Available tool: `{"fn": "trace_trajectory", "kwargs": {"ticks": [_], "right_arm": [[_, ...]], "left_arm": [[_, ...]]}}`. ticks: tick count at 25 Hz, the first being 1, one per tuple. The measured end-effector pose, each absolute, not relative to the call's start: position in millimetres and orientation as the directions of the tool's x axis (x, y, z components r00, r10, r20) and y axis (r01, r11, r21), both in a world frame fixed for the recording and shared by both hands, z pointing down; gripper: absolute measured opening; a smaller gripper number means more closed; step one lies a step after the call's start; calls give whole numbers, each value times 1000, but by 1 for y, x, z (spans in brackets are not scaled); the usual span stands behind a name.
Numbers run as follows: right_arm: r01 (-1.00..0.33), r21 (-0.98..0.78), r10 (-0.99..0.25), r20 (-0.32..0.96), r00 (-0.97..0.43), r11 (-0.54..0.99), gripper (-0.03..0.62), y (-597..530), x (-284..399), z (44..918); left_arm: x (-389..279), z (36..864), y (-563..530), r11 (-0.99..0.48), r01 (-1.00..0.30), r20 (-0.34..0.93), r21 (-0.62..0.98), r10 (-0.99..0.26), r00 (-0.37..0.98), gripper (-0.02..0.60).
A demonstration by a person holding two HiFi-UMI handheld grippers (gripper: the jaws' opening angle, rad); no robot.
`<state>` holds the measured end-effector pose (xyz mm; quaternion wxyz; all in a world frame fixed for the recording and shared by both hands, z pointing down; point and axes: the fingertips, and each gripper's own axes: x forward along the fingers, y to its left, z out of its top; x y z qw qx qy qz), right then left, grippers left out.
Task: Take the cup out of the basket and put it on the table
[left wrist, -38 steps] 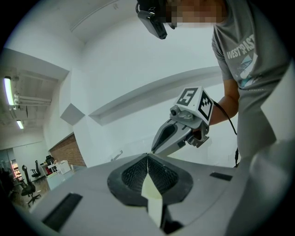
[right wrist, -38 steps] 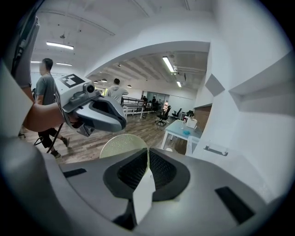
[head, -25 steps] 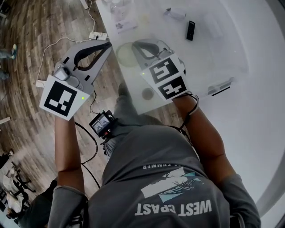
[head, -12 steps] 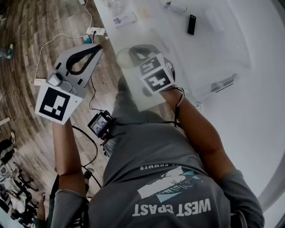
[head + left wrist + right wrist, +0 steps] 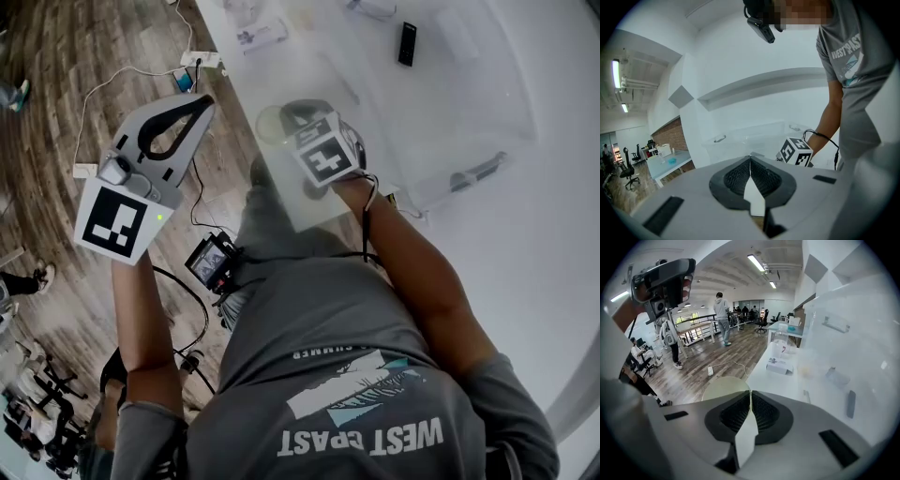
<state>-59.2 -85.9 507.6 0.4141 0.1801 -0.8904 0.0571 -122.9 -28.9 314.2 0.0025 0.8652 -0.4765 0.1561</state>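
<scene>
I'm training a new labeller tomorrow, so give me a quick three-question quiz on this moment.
1. True or false: the left gripper has its jaws wide apart.
2. Which one grips the pale cup: A the left gripper, B the right gripper?
3. Fill in: the black remote lies on the white ____.
Key: 1 false, they are together; 2 B; 3 table.
</scene>
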Motion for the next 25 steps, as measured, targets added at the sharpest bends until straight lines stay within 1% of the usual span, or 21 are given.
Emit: {"fn": "trace_trajectory", "kwargs": {"ticks": [4,15,21,25], "right_arm": [[-387,35,-256,803,-538,922,29,-84,-47,528],[-405,31,-239,849,-472,914,29,-87,-32,551],[-428,25,-248,845,-475,903,32,-87,-29,551],[-440,11,-260,821,-509,898,54,-86,-32,541]], "left_arm": [[-122,315,-32,-553,-821,276,-138,-818,505,11],[-115,314,-36,-567,-813,279,-133,-809,518,11],[-110,313,-32,-578,-804,279,-138,-802,529,11],[-110,310,-31,-585,-798,276,-143,-798,536,11]]}}
